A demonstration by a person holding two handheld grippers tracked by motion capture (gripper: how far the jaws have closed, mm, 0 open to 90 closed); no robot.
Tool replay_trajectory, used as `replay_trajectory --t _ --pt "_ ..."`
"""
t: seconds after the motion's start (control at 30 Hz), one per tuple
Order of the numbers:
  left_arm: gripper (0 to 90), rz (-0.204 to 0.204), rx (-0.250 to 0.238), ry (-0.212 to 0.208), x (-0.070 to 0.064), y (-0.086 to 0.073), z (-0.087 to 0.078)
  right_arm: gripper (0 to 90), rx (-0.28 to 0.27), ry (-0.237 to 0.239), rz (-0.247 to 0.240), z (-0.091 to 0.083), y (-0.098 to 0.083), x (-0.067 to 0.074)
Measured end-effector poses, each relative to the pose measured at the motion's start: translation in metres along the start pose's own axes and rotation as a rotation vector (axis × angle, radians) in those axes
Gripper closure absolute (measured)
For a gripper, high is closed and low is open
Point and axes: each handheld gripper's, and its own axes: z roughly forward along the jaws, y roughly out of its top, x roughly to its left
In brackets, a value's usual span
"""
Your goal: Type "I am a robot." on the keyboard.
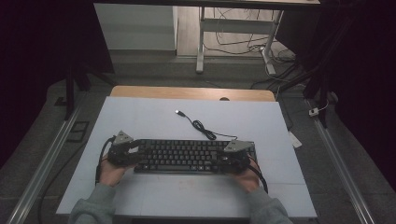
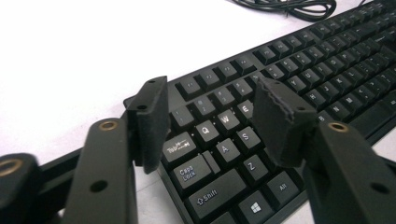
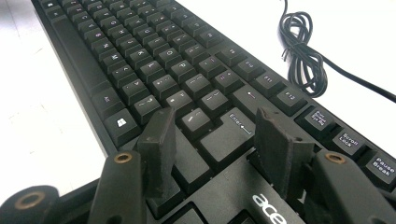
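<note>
A black keyboard [image 1: 191, 156] lies across the middle of the white table top [image 1: 154, 121]. Its cable [image 1: 204, 129] runs back in a small coil to a USB plug [image 1: 179, 112]. My left gripper [image 1: 137, 150] is at the keyboard's left end and stands open. Its fingers [image 2: 152, 119] hang over the Tab, Q and W keys [image 2: 219, 126] with nothing between them. My right gripper [image 1: 225, 158] is at the right end, also open. Its fingers [image 3: 159, 140] sit just above the Enter key [image 3: 229, 135], near the brand logo [image 3: 268, 210]. The coiled cable [image 3: 301, 56] lies beyond.
The wooden table edge [image 1: 191, 93] shows behind the white top. Past it stand a white desk frame [image 1: 201, 46] and loose cables on the floor [image 1: 243, 44]. Metal rails [image 1: 341, 158] run along both sides of the table. A person's grey sleeves [image 1: 93, 207] enter at the bottom.
</note>
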Motion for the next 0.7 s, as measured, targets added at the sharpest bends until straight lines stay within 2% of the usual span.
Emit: replay_trajectory --t 0.27,0.7 --pt "40.5 0.022 -0.003 -0.018 -0.0054 0.0039 -0.0025 48.6 0.000 -0.002 0.000 -0.0002 0.0000 -0.0001" --pt "38.4 0.039 0.019 -0.017 -0.0095 0.0046 -0.0002 48.5 -0.012 -0.004 0.002 -0.0020 0.0013 0.0000"
